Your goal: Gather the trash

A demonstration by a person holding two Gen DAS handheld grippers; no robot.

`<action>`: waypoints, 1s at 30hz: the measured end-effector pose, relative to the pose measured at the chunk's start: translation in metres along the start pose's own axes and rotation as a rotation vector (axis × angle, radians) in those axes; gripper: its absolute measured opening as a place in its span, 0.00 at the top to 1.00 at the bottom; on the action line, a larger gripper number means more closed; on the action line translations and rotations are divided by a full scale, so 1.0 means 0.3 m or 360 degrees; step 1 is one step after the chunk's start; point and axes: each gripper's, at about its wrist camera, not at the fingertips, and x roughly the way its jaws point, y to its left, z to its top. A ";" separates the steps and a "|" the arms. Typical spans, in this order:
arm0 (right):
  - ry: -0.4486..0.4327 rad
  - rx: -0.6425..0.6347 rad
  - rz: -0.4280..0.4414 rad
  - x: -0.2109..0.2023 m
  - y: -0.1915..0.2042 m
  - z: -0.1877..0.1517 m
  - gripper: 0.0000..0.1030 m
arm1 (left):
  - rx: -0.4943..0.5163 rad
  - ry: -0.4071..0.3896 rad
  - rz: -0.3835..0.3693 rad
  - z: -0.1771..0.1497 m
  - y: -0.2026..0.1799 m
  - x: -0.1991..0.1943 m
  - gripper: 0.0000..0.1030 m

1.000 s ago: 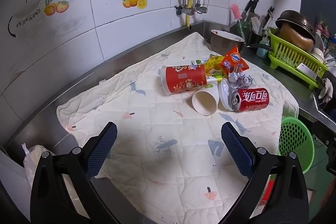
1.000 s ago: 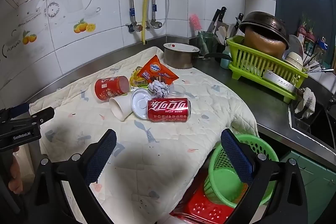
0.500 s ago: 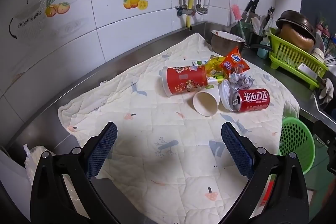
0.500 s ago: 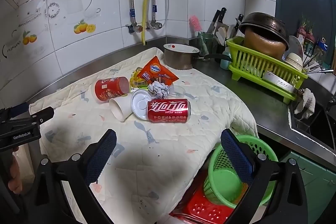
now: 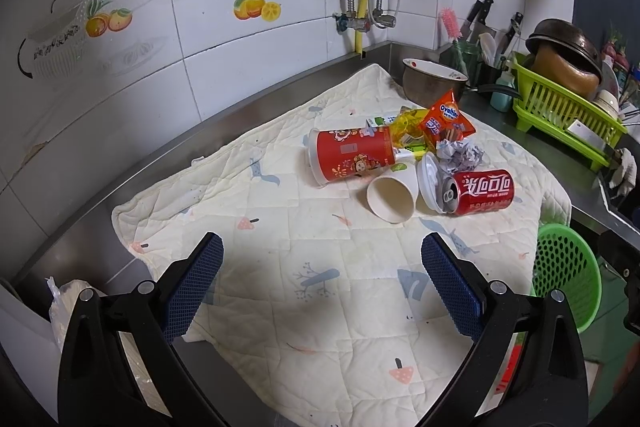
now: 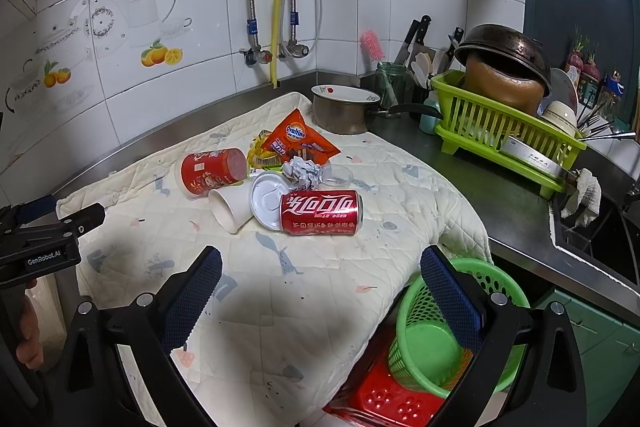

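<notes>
A pile of trash lies on the quilted cloth [image 5: 280, 291]: a red cola can [image 5: 482, 191] [image 6: 322, 211] on its side, a white paper cup [image 5: 394, 195] [image 6: 229, 207], a red printed cup [image 5: 350, 155] [image 6: 212, 170], an orange Ovaltine wrapper [image 5: 446, 121] [image 6: 298, 142], crumpled paper [image 5: 460, 155] [image 6: 302, 171] and a white lid [image 6: 266, 198]. My left gripper [image 5: 320, 279] is open and empty, well short of the pile. My right gripper [image 6: 318, 285] is open and empty, near the cloth's front edge. The left gripper also shows at the left of the right wrist view [image 6: 52, 235].
A green mesh basket [image 6: 440, 331] [image 5: 566, 279] stands below the counter edge on a red stool [image 6: 384, 401]. A steel pot [image 6: 344, 107], a knife holder [image 6: 412, 75] and a green dish rack [image 6: 508, 131] with a pan stand at the back right. A sink [image 6: 592, 227] lies far right.
Both grippers have drifted only slightly; the left view has shifted a little towards the pile. Nothing was taken hold of.
</notes>
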 end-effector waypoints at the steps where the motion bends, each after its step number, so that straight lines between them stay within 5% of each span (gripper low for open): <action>1: 0.0001 -0.0003 -0.0002 0.000 0.001 0.000 0.07 | 0.0001 0.0002 -0.0002 0.001 0.000 0.002 0.05; 30: -0.0054 0.0005 0.0000 -0.052 0.009 -0.006 0.06 | 0.0020 -0.0072 -0.0016 0.006 -0.022 -0.074 0.05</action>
